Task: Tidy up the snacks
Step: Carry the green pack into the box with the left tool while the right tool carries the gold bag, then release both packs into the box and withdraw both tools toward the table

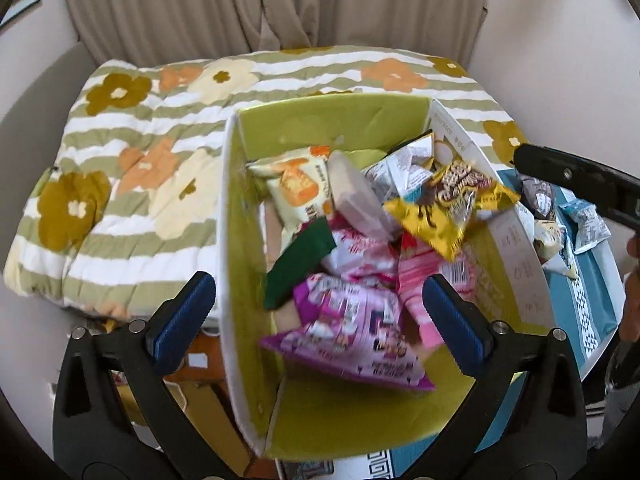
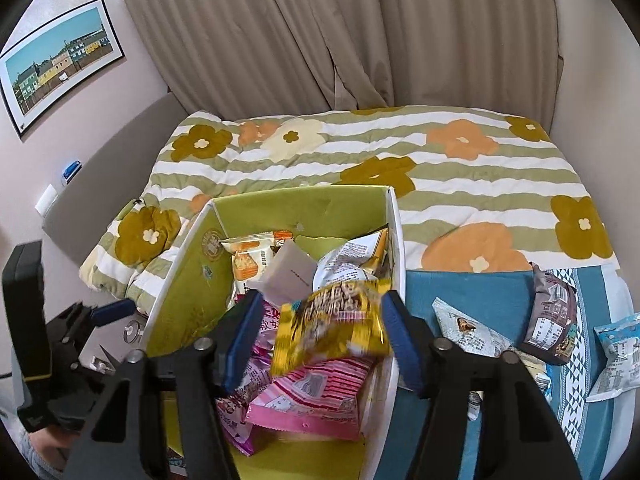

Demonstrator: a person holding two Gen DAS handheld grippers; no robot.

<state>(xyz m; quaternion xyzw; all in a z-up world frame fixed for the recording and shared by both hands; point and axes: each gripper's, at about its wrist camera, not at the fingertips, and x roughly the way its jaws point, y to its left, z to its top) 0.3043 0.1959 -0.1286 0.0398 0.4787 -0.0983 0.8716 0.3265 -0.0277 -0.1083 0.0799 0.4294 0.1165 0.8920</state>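
Note:
A green-lined box holds several snack packets: orange-white, grey, pink, purple and dark green ones. A yellow packet is blurred above the pile, between the open fingers of my right gripper, not gripped. My left gripper is open and empty over the box's near left wall, above a purple packet. More packets lie on the blue cloth right of the box: a white-grey one, a brown one, a light blue one.
The box and the blue cloth sit on a table beside a bed with a flowered striped quilt. Curtains hang behind. A framed picture is on the left wall. The left gripper shows at the right wrist view's left edge.

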